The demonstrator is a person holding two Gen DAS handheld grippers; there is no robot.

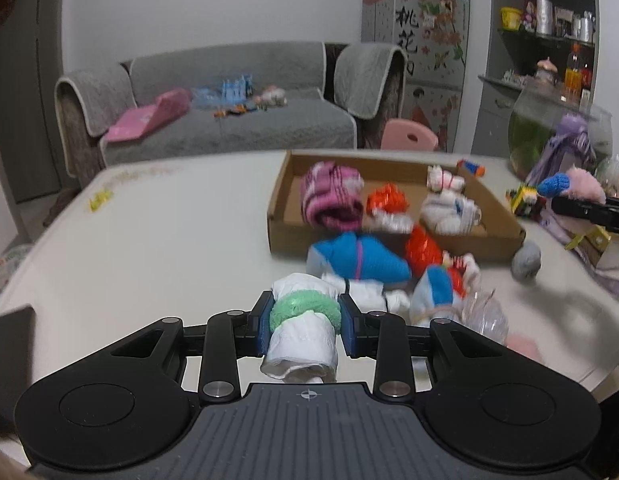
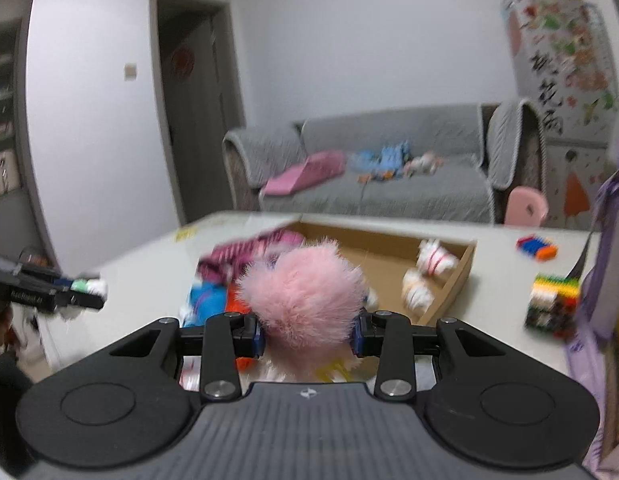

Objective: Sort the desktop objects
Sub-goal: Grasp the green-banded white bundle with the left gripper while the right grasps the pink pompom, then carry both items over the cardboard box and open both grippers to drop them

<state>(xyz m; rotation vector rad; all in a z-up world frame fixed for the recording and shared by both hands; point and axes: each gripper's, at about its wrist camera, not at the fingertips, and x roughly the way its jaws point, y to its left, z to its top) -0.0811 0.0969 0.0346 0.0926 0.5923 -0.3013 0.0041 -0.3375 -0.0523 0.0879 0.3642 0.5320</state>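
My left gripper (image 1: pixel 305 320) has its jaws clamped on a white sock roll with a green band (image 1: pixel 303 330), the blue pads pressing the green band from both sides; the roll is held above the near part of the white bench (image 1: pixel 157 248). My right gripper (image 2: pixel 309 328) has its jaws closed on a fluffy pink sock (image 2: pixel 303 300), which bulges up between the fingers and hides much of what lies beyond it.

On the bench, right of centre in the left wrist view, sits a shallow cardboard box (image 1: pixel 393 242). Inside it I see a pink striped sock roll (image 1: pixel 331 200) at its left, an orange bundle (image 1: pixel 387 200) in the middle and two white bundles (image 1: pixel 449 200) toward the right. Just in front of the box's near wall, on the bench, lie a blue sock roll (image 1: pixel 357 258), an orange-red bundle (image 1: pixel 423 250) and a blue-and-white bundle (image 1: pixel 437 290). A grey ball (image 1: pixel 527 265) rests near the box's near right corner.

Far right on the bench stand a glass bowl (image 1: pixel 557 132) and a purple figure (image 1: pixel 565 152). From the right wrist view, a multicoloured brick block (image 2: pixel 553 304) sits right of the box, with smaller bricks (image 2: pixel 537 246) farther back.
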